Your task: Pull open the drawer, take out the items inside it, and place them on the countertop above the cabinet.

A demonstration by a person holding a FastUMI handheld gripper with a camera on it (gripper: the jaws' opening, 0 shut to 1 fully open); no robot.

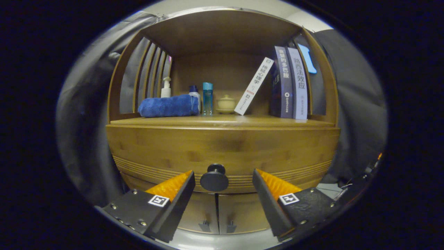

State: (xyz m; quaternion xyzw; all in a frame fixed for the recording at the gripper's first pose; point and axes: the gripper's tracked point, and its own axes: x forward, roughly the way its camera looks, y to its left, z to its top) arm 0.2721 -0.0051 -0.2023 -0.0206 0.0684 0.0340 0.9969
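A wooden cabinet stands straight ahead with its drawer (222, 152) closed flush. A round black knob (214, 180) sticks out from the drawer front's lower middle. My gripper (222, 175) is open, and the knob lies between the two fingertips with a gap on each side. Neither finger touches it. The drawer's contents are hidden behind its front. Above the drawer runs the wooden countertop (222, 121), a shelf surface inside the cabinet's upper frame.
On the countertop lie a rolled blue towel (169, 106), a pump bottle (166, 88), two small bottles (207, 98), a small lidded pot (226, 103), a leaning white book (254, 85) and upright books (289, 83). Two small doors (216, 213) sit below the drawer.
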